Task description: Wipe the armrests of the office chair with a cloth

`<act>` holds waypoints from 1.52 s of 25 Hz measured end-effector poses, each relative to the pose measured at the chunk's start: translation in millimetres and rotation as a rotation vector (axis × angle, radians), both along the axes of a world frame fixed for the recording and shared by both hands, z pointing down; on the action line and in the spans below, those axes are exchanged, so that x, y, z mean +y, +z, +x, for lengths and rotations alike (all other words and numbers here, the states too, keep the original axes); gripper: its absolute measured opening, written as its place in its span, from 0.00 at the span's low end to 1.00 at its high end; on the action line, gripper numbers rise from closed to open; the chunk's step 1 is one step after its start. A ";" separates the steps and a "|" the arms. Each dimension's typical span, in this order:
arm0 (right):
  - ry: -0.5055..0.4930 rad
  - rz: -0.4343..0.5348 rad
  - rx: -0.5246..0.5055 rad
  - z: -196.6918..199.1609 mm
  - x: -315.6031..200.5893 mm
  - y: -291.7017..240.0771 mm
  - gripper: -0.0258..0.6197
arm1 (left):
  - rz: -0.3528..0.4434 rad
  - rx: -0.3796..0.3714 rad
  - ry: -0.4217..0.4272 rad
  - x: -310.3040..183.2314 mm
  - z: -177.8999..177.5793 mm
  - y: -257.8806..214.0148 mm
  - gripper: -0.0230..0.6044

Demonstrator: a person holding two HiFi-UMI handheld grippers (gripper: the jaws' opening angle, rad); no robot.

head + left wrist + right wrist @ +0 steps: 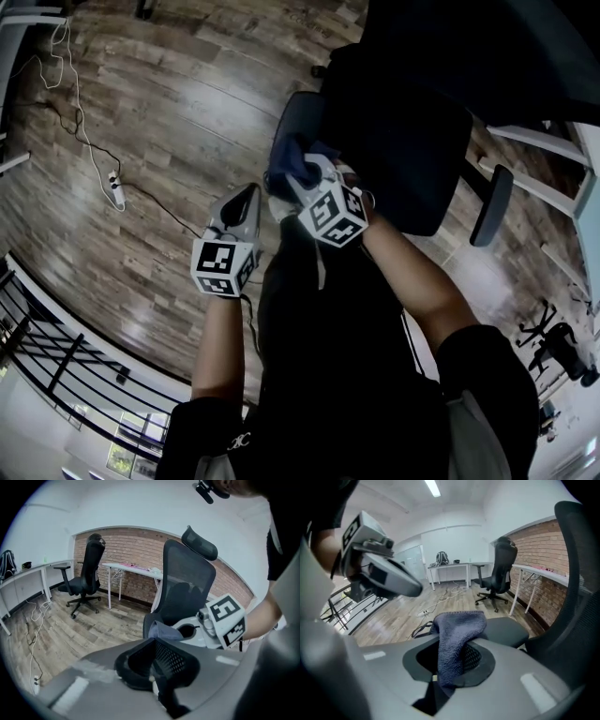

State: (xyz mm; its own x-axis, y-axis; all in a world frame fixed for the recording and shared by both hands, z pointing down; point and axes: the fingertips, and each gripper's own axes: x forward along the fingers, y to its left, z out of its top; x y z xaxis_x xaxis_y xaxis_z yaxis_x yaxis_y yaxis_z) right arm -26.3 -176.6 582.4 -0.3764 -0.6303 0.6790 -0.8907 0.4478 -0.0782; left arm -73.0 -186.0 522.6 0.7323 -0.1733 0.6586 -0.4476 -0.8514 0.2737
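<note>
My right gripper (451, 665) has its fingers clamped on the blue cloth (457, 632), which drapes onto the near armrest (506, 630) of the office chair (187, 581). My left gripper (152, 641) hangs just beside it, fingers together on nothing.

To wipe well:
1. Press the cloth flat on the pad, so that fabric, not finger, meets the surface.
2. Draw it along the full length in overlapping strokes, edges included.
3. Hold the left gripper clear of the stroke path.
4. I judge the far armrest (492, 204) not yet wiped; treat it next.
</note>
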 end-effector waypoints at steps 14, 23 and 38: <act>0.096 -0.005 -0.021 28.0 73.4 15.2 0.13 | 0.014 -0.057 0.162 7.6 26.0 5.9 0.04; -0.095 0.086 0.210 69.1 46.5 38.4 0.13 | -0.001 -0.048 0.192 8.9 48.3 9.7 0.04; -0.254 0.109 0.252 40.2 -4.8 68.1 0.13 | 0.017 -0.057 0.167 2.5 40.9 5.8 0.04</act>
